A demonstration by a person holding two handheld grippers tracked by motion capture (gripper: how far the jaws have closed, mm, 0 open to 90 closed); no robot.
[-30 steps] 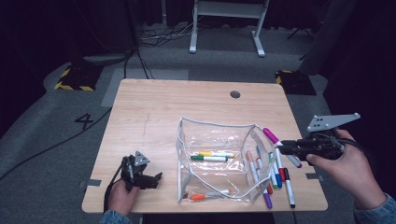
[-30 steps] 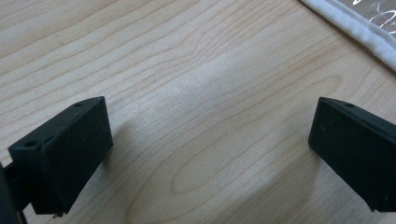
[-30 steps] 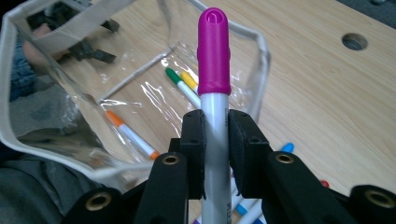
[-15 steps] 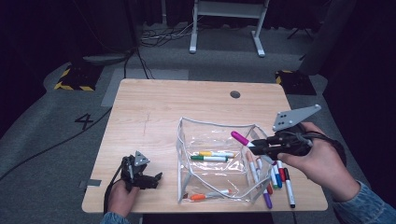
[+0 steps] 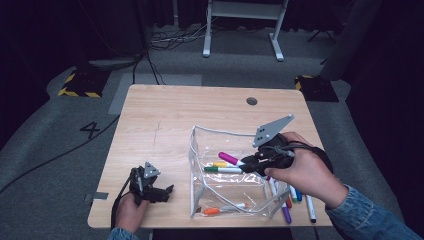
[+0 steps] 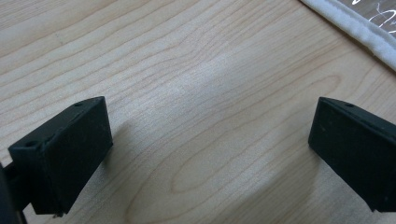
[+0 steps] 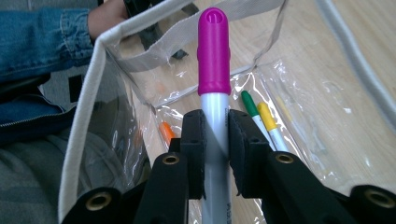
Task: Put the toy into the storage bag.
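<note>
The right gripper point(image 5: 248, 162), squeezing a white marker with a pink cap point(image 7: 214, 79), has moved over the clear plastic pouch point(image 5: 197, 150), ready to drop it in; the left gripper point(image 6: 210, 154) rests wide open.

High view fixed above the near table point(image 5: 165, 115) edge, facing forward and down, whole tabletop framed, left gripper view close over bare wood point(image 6: 196, 93), right gripper view close, looking into the clear pouch point(image 7: 88, 88), the pouch point(image 5: 200, 150) shared with the high view.
</note>
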